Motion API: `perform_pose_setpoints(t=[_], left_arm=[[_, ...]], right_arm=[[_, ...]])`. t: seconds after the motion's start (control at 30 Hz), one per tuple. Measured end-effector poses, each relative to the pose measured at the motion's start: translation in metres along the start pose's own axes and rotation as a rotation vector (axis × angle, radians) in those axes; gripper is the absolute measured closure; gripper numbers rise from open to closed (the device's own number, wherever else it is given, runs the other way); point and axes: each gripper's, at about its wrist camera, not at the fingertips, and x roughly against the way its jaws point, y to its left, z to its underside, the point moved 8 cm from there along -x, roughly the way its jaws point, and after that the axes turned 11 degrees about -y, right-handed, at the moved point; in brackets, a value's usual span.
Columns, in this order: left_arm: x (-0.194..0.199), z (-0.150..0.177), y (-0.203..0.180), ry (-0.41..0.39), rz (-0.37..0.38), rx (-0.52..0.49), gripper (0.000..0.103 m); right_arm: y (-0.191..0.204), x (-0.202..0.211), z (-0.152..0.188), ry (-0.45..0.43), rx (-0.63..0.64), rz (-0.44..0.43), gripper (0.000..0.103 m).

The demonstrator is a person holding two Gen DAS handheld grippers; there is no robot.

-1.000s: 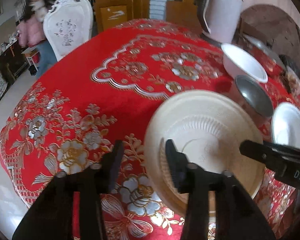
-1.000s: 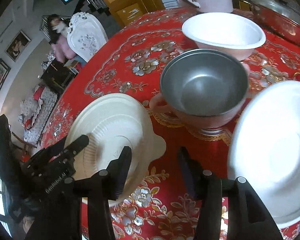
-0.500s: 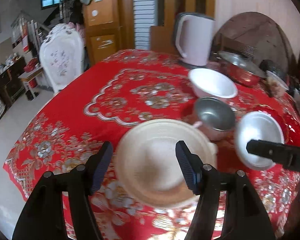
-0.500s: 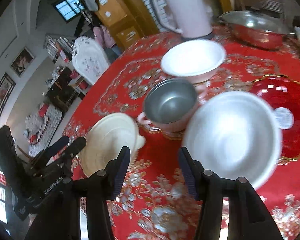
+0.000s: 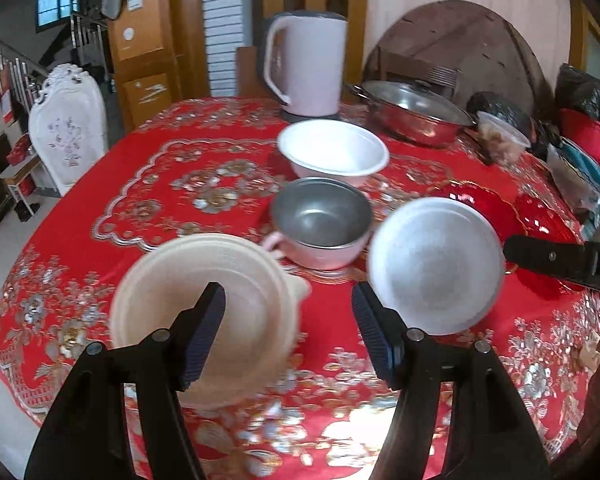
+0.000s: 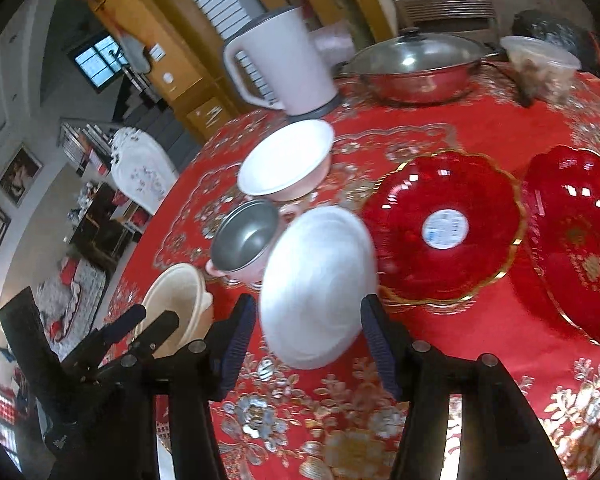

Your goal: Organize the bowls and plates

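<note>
Left wrist view, your left claw [image 5: 288, 332] spread wide and empty, cream plate [image 5: 204, 320] just left of the metal bowl [image 5: 320, 220], your right claw [image 6: 308, 344] spread too, white plate [image 6: 320, 280] just right of that bowl.

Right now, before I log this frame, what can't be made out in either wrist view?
- Cream plate, left wrist view: motion-blurred; the left hand-held gripper covers its near rim.
- White plate, right wrist view: blurred; whether it overlaps the red dish is unclear.
- Second red dish: cut off by the right edge.
- Lidded container: contents too small to identify.
- Right hand-held gripper: open, empty.
</note>
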Motion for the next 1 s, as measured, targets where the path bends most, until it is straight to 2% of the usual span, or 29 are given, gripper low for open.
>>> perform_pose_setpoints(t=[0.27, 0.47, 1.0], left_arm=[[-0.012, 0.009, -0.039, 0.043, 0.054, -0.02, 0.038], [-0.017, 0.009, -0.057, 0.054, 0.064, -0.035, 0.038], [-0.035, 0.018, -0.058, 0.104, 0.062, 0.005, 0.038]], right_arm=[[-0.023, 0.009, -0.001, -0.01, -0.029, 0.023, 0.046], [-0.028, 0.007, 0.0, -0.007, -0.044, 0.027, 0.046], [-0.018, -0.02, -0.003, 0.015, -0.031, 0.026, 0.046]])
